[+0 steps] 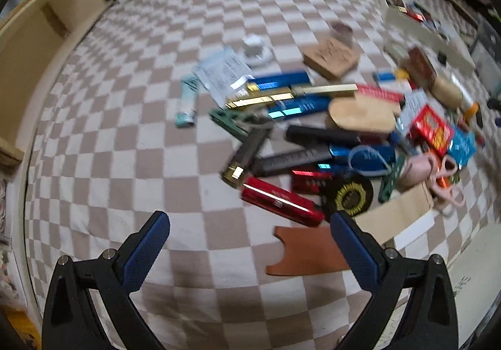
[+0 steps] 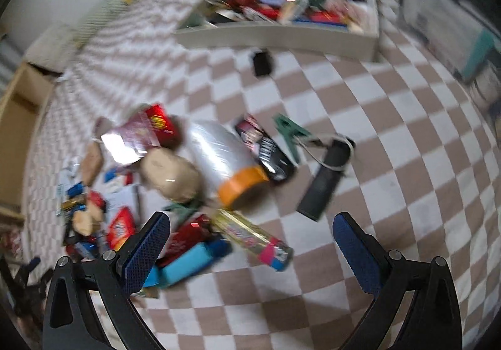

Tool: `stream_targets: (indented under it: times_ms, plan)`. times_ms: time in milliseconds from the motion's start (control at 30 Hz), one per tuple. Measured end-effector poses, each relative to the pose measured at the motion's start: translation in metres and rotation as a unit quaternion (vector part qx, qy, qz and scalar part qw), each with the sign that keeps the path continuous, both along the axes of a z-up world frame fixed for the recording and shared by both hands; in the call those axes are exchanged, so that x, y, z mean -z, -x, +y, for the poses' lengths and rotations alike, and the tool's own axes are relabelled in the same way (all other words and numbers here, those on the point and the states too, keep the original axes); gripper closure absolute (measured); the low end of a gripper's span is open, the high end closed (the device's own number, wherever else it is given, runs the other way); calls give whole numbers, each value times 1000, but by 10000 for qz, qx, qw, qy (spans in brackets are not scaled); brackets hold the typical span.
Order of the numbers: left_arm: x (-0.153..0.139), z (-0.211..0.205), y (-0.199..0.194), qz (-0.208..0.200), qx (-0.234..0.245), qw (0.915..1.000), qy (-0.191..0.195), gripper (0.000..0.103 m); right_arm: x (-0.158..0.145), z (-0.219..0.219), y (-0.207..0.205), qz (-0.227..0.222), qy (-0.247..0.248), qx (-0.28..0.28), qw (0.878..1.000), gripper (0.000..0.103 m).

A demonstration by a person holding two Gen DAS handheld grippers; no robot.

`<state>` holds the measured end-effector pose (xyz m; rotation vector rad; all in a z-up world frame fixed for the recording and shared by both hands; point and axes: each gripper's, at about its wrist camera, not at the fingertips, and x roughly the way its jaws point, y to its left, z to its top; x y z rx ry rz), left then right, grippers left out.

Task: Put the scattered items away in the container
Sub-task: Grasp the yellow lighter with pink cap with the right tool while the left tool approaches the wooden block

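Observation:
A pile of scattered items lies on a checked cloth. In the left wrist view my left gripper (image 1: pixel 250 226) is open above the cloth, with a red bar (image 1: pixel 281 201) and a brown leather piece (image 1: pixel 305 251) just ahead of its right finger. Blue and gold boxes (image 1: pixel 283 93) and black sticks (image 1: pixel 319 133) lie farther off. In the right wrist view my right gripper (image 2: pixel 250 224) is open and holds nothing; a gold-wrapped bar (image 2: pixel 250 235) and a light blue box (image 2: pixel 188 265) lie between its fingers' line. The white container (image 2: pixel 281 36), full of items, stands at the back.
A clear film roll with an orange core (image 2: pixel 228 159), a black pouch (image 2: pixel 267 148), a green clip (image 2: pixel 289 132) and a black case (image 2: pixel 325 182) lie ahead of the right gripper. A small black item (image 2: pixel 261 63) sits before the container. A wooden bed frame (image 1: pixel 37 36) borders the left.

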<state>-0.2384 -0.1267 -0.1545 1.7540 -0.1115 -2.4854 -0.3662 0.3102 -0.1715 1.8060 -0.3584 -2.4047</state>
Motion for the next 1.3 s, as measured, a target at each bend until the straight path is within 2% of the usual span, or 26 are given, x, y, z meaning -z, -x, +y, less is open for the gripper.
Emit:
stream_targets:
  times_ms: [167, 333, 467, 600, 767, 867, 1033, 1300]
  plan:
    - [12, 28, 5, -111, 416, 9989, 178, 0, 22, -1, 6, -299, -379, 196, 9986, 0]
    - [17, 54, 13, -99, 795, 9963, 301, 0, 36, -11, 6, -428, -618, 143, 9971, 0]
    - [19, 72, 26, -96, 993, 9940, 442, 0, 45, -17, 8, -444, -888, 171, 9949, 0]
    - [23, 92, 38, -258, 1194, 9917, 404, 0, 48, -14, 7, -404, -904, 238, 9948, 0]
    - [26, 124, 57, -560, 1604, 9841, 518, 0, 48, -10, 2, -371, -985, 71, 9944, 0]
    - [29, 144, 68, -763, 1793, 9789, 615, 0, 50, -6, 4, -421, -964, 177, 9943, 0]
    - [38, 173, 75, -972, 2092, 9673, 1057, 0, 56, -7, 6, -475, -1277, 12, 9907, 0]
    - [44, 179, 67, -1122, 2405, 9546, 1352, 0, 59, 22, -11, -738, -1294, -308, 9884, 0]
